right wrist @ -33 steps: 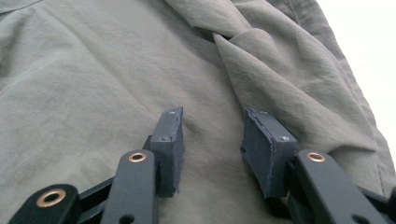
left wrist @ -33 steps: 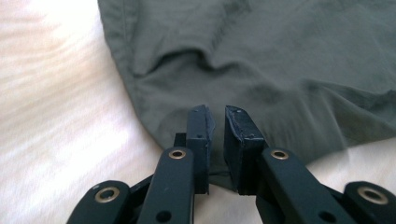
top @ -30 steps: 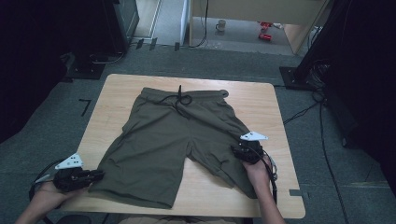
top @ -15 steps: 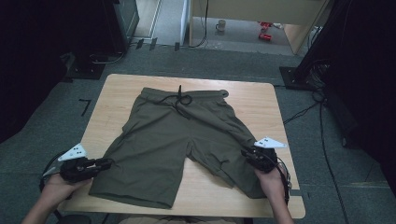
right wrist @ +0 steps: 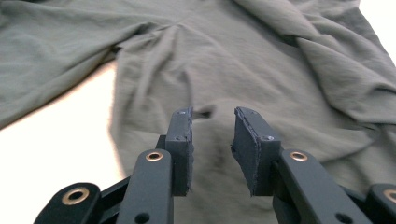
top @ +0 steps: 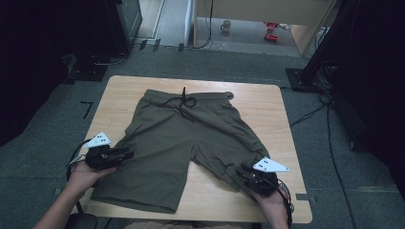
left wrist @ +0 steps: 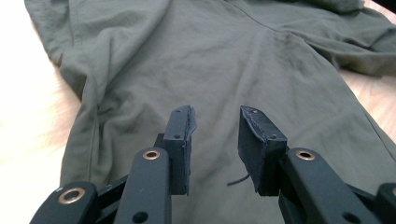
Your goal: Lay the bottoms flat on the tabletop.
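Olive green shorts [top: 181, 138] lie flat on a light wooden table [top: 267, 105], waistband and black drawstring [top: 184, 100] at the far side. My left gripper [top: 128, 153] hovers over the outer edge of the left leg, pointing right. Its jaws have just been opening and stand apart above the fabric [left wrist: 210, 60], the left gripper [left wrist: 215, 119] holding nothing. My right gripper [top: 242, 172] sits at the hem of the rumpled right leg. Its jaws have also just widened, and the right gripper [right wrist: 212, 116] is open over the cloth [right wrist: 233, 60] with nothing between the pads.
Bare table shows along the right side and near edge [top: 215, 200]. Grey carpet surrounds the table, with cables [top: 329, 143] trailing on the right. Dark stands flank both sides, and a desk with a mug [top: 225, 26] beneath it stands at the back.
The left gripper moved away from the near left corner onto the left leg. The right gripper drew back along the right leg toward the near edge. Both now have their jaws apart.
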